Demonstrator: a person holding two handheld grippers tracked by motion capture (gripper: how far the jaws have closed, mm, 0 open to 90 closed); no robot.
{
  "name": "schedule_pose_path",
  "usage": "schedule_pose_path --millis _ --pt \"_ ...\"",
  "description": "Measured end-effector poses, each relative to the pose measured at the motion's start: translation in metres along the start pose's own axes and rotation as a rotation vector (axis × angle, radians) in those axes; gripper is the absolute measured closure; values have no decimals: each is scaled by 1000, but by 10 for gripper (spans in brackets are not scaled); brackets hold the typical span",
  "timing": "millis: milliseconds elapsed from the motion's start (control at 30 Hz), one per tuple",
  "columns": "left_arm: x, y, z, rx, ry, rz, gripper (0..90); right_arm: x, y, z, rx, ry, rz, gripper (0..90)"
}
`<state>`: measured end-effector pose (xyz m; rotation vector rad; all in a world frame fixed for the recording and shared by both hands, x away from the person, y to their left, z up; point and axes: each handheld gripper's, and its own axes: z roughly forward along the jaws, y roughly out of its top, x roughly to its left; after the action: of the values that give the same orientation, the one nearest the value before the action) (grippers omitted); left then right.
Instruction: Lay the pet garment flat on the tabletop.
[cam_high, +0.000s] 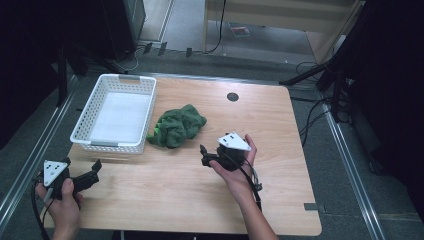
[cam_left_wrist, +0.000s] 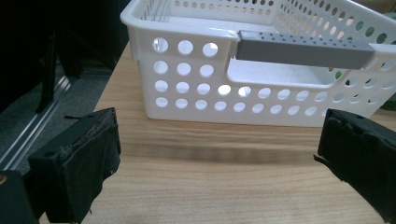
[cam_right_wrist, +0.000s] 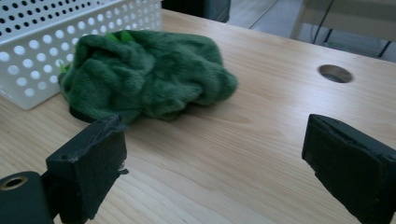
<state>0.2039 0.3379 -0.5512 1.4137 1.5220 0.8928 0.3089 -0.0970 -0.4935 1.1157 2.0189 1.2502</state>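
The right gripper view looks along the right gripper (cam_right_wrist: 212, 158), whose two black jaws stand spread wide with bare wooden table (cam_right_wrist: 224, 182) between them and nothing pinched. Just ahead of its left jaw lies the green plush cloth (cam_right_wrist: 149, 77), crumpled in a heap on the wood, apart from the jaws. Beyond the cloth, touching its far-left edge, stands the white perforated basket (cam_right_wrist: 56, 42). Farther ahead and to the right of the gripper, a round cable hole (cam_right_wrist: 335, 73) sits in the tabletop.

In the left gripper view, the left gripper (cam_left_wrist: 219, 158) also has its jaws spread wide, holding nothing, with bare wood between them. Straight ahead of it, near but not touching, is the short wall of the basket (cam_left_wrist: 196, 88), with a grey handle bar (cam_left_wrist: 303, 49) across its rim.

In the high view, the right gripper (cam_high: 206, 156) points at the cloth (cam_high: 177, 126), and the left gripper (cam_high: 95, 170) sits at the table's near-left edge, just short of the basket (cam_high: 82, 131).
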Motion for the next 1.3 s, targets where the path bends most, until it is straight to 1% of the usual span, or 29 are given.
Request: schedule_pose_path --millis 67,100,133,167,200,233,267,300,333,367,400,467,567,633,733,800,833,867,900,933,967,1000,1033,1067,1133,1167,1200,1233,1300 --pt "1 0 0 3 -6 -4 0 7 3 11 12 21 11 63" --pt "1 0 0 0 -9 -7 0 7 3 11 12 21 11 63" --pt "1 0 -1 2 -10 -7 0 14 6 21 29 40 11 63" --pt "1 0 0 2 -13 -7 0 17 7 27 34 55 14 62" --pt "1 0 0 2 -13 -7 0 17 7 27 34 55 14 62" --pt "1 0 0 3 -13 -9 0 20 9 32 41 68 18 62" --pt "2 0 0 4 -15 -10 0 26 12 43 52 101 33 62" --pt "2 0 0 5 -16 -13 0 26 12 43 52 101 33 62" --pt "2 0 0 4 -16 -18 0 28 13 49 60 117 36 62" --pt "2 0 0 5 -17 -19 0 33 15 61 78 142 38 54" --pt "3 0 0 8 -18 -21 0 33 15 61 78 142 38 54" --pt "3 0 1 12 -19 -22 0 36 18 71 86 151 45 25" --pt "3 0 1 14 -21 -19 0 39 23 83 92 190 90 7" --pt "3 0 1 14 -21 -18 0 44 26 91 106 207 90 0" --pt "3 0 0 14 -24 -21 2 53 27 105 147 208 59 0" --pt "3 0 0 12 -26 -22 2 58 25 115 184 172 32 0" --pt "3 0 0 14 -28 -23 2 60 24 121 201 145 14 42" --pt "3 0 -1 14 -28 -24 2 62 21 126 223 86 -8 173" --pt "3 0 -1 12 -30 -27 2 63 20 128 237 54 -18 271" --pt "4 0 -1 14 -31 -28 2 63 19 130 241 41 -19 409" --pt "4 0 -1 15 -32 -29 2 61 19 128 203 30 -9 590" --pt "4 0 -1 15 -33 -29 2 60 20 125 180 33 -1 660" --pt "4 0 -1 14 -31 -27 2 56 22 121 163 46 19 702" --pt "3 0 -1 12 -30 -24 2 54 24 117 145 45 26 740" --pt "2 0 -1 11 -18 -10 2 51 29 107 99 39 15 766" --pt "1 0 -2 14 -5 -4 2 46 36 93 58 31 -10 778" --pt "0 1 -4 11 0 1 2 46 36 93 58 31 -10 778" --pt "-1 2 -7 2 -3 2 2 43 39 85 39 28 -22 782" --pt "-4 5 -12 -13 -37 -23 2 36 45 67 2 27 -36 786"
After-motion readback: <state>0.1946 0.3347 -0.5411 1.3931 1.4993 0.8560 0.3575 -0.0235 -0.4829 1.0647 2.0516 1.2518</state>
